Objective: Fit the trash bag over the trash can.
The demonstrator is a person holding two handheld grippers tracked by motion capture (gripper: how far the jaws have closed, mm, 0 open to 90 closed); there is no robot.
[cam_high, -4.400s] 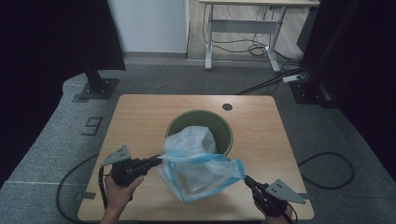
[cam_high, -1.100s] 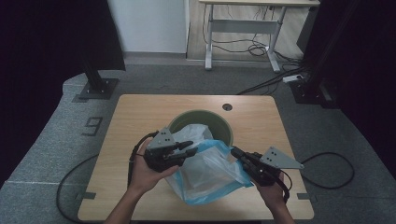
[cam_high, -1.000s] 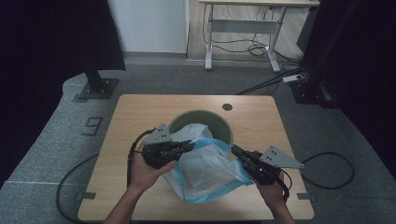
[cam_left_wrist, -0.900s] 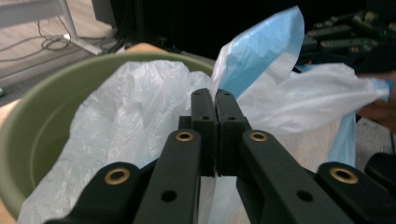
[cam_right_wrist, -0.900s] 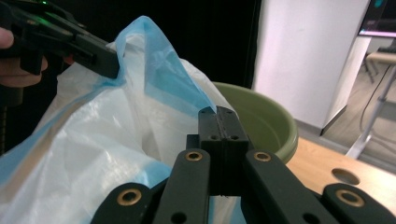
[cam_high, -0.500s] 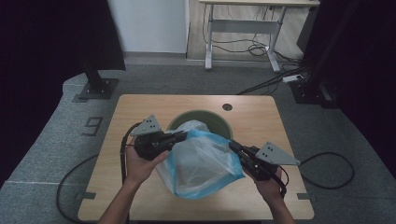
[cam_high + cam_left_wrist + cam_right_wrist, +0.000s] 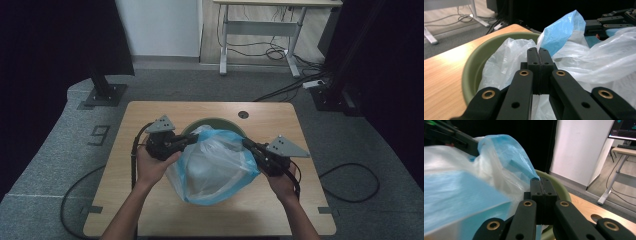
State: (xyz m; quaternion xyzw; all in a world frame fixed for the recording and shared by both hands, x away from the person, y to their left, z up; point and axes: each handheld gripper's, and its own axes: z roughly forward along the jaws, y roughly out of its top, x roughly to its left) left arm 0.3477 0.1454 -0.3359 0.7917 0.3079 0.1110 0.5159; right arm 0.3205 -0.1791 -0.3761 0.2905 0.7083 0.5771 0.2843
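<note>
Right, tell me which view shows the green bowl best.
The left gripper view: the green bowl shows a long curve of rim and inner wall beside the plastic bag. The high view gives just an arc of rim behind the bag. The right gripper view catches a short stretch of rim.
</note>
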